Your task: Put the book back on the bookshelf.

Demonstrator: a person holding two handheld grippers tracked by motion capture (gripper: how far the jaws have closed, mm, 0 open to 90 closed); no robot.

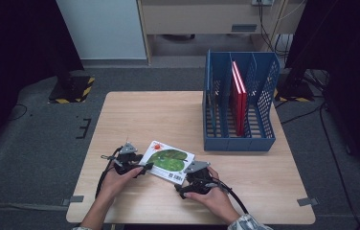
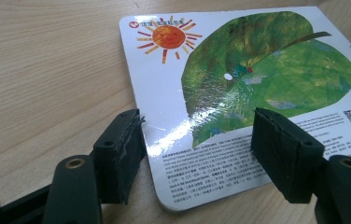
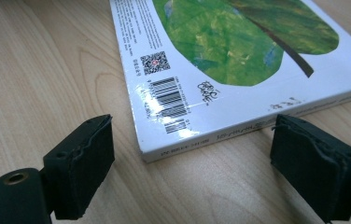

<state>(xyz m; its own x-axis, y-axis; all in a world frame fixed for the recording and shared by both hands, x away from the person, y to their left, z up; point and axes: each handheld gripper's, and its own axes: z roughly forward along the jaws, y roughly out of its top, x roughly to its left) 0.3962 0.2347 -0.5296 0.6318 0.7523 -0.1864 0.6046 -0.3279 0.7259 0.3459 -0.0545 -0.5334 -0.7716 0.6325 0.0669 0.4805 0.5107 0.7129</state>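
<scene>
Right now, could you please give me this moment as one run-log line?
left gripper: astride book corner, not clamped | right gripper: open at spine corner | book: flat on table | blue rack: red books

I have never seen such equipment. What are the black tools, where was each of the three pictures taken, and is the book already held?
A person sits at a wooden table and holds a hand tool with two black jaws in each hand: the left gripper and the right gripper. The high view looks down from above. The other two pictures come from small cameras riding on each gripper, looking along its jaws. A picture book lies flat on the table, back cover up. The left gripper has one corner of it between its jaws, without a clear grip. The right gripper is open, short of another corner. Behind stands a blue rack with red books.
</scene>
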